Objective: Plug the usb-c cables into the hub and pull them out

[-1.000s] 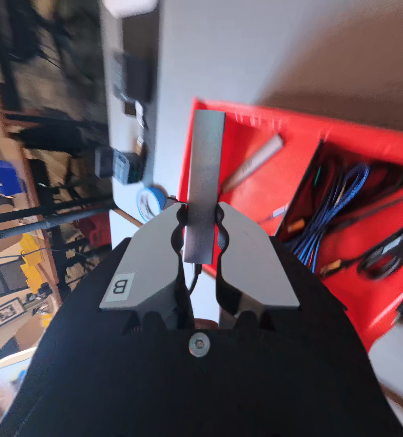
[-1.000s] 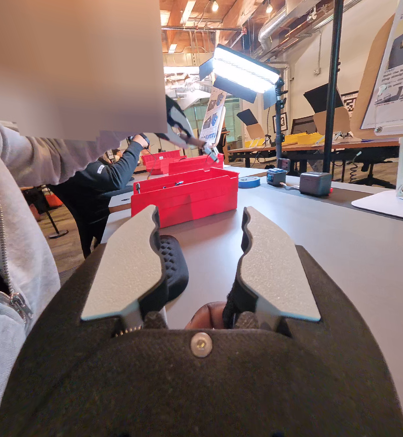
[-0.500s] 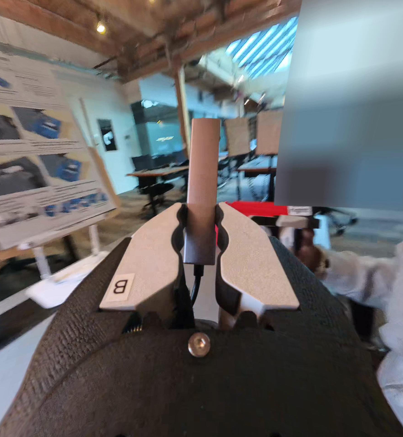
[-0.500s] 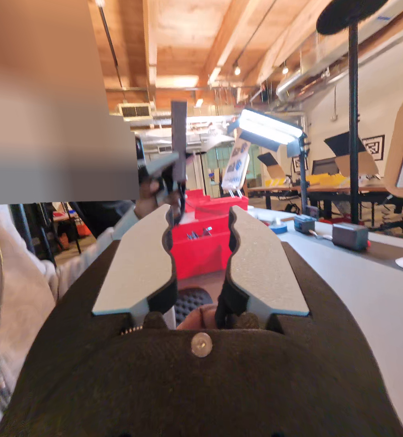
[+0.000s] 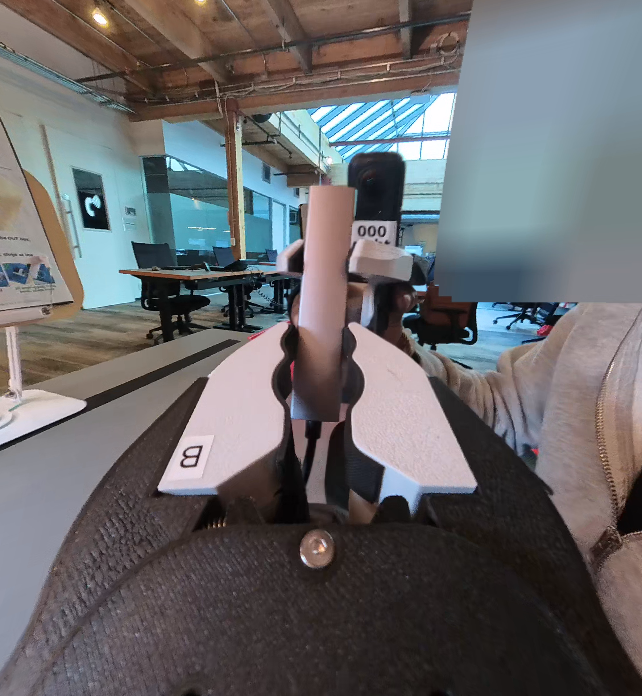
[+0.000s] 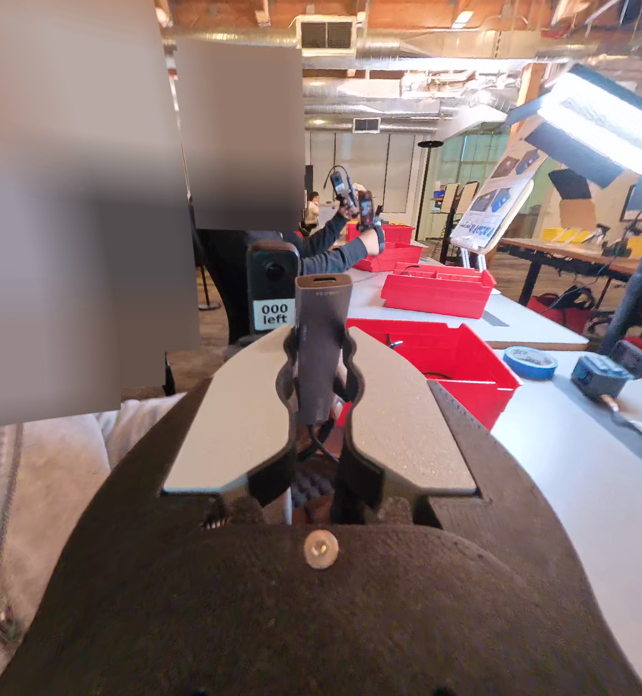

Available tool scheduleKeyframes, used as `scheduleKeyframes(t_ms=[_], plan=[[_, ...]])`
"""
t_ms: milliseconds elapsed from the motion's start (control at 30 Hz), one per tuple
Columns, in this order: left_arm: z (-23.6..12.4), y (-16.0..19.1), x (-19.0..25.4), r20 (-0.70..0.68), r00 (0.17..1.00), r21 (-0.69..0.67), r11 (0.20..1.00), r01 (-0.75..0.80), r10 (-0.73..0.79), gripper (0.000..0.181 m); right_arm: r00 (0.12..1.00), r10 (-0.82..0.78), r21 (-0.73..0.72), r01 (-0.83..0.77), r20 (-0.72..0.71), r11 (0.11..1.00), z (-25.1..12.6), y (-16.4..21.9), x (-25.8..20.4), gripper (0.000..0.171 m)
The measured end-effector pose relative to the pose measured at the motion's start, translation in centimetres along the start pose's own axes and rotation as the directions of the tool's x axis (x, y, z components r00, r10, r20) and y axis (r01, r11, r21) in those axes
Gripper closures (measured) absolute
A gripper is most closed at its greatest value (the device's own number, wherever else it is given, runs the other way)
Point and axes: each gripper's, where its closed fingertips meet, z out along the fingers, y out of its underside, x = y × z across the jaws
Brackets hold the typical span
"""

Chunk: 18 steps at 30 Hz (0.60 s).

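A slim grey USB hub stands upright between the two grippers, which face each other above the table. My left gripper is shut on its lower part. A short black cable hangs from its bottom end. My right gripper is shut on the same hub, whose top end shows an open port. The right gripper also shows in the left wrist view, behind the hub. A red bin behind it holds cables, mostly hidden.
A grey table carries a sign stand. To the right are a blue tape roll, a small dark box and more red bins. Another person's arm reaches over the far table. Less than 4 cm separates the two grippers' tips.
The left gripper lifted the hub from over the red bin and turned it upright. The right gripper rose from the table, moved in and closed on the hub.
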Motion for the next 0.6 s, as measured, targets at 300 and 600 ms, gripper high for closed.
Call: scheduleKeyframes(t_ms=[300, 600], plan=[[-5.1, 1.6, -0.4, 0.189, 0.961, -0.123, 0.976, -0.182, 0.203, 0.129, 0.804, -0.517, -0.486, 0.591, 0.292, 0.644, -6.6, 5.4, -0.4, 0.149], [-9.0, 2.6, 0.1, 0.281, 0.948, -0.140, 0.983, -0.116, 0.152, 0.132, 0.682, -0.378, -0.682, 0.714, 0.625, 0.160, -15.4, 18.4, -1.3, 0.148]])
